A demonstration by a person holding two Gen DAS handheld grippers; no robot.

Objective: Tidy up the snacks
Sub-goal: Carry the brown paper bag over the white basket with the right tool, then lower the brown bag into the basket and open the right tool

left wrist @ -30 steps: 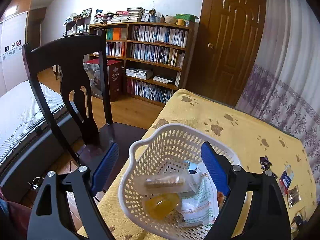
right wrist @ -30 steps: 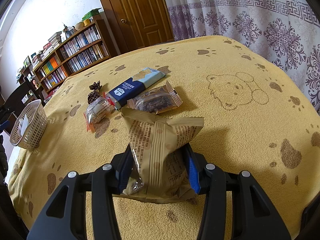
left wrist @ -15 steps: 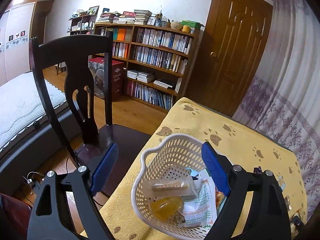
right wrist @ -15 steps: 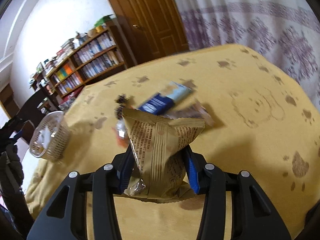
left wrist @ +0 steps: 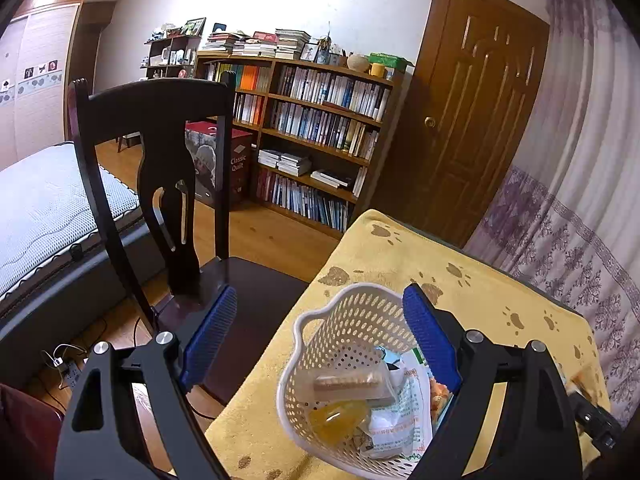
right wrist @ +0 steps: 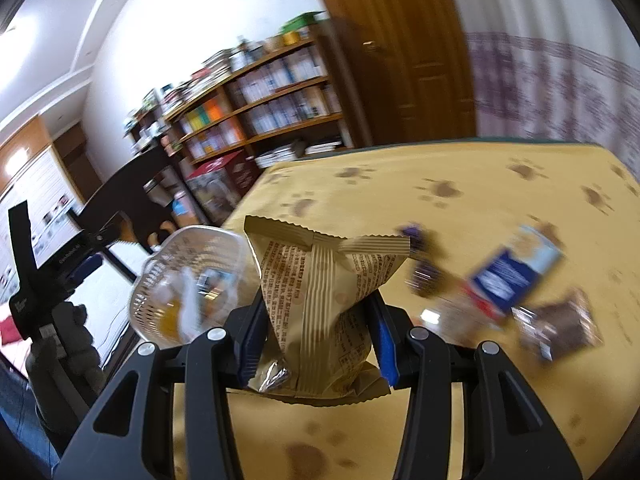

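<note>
Right gripper [right wrist: 316,340] clamped on a tan crinkle-edged snack packet [right wrist: 320,304]; both blue pads press the packet's sides, and the packet stands upright between them, above the yellow paw-print tablecloth [right wrist: 460,208]. Right-wrist view is motion-blurred. Just left of the packet, the white perforated basket [right wrist: 160,292] sits near the table's edge, already holding several wrapped items. To the packet's right, loose on the cloth: a blue-and-white bar wrapper [right wrist: 512,272], a dark brown packet [right wrist: 560,324], and a small dark purple wrapped piece [right wrist: 420,264]; detail too blurred to read. Left gripper [left wrist: 320,336] spread wide, nothing between its pads; its right finger [left wrist: 428,340] overlaps the basket [left wrist: 352,320] rim in the left-wrist view, its left finger hangs over the chair seat; whether either touches, cannot tell. Inside the basket: a clear-wrapped wafer bar [left wrist: 348,384], an amber jelly cup [left wrist: 340,420], a white-and-green printed packet [left wrist: 400,420]. Beyond the table edge, a dark wooden chair [left wrist: 160,152]; farther back a bookshelf [left wrist: 316,128] full of books, a brown door [left wrist: 476,120] and a patterned curtain [left wrist: 580,200].
</note>
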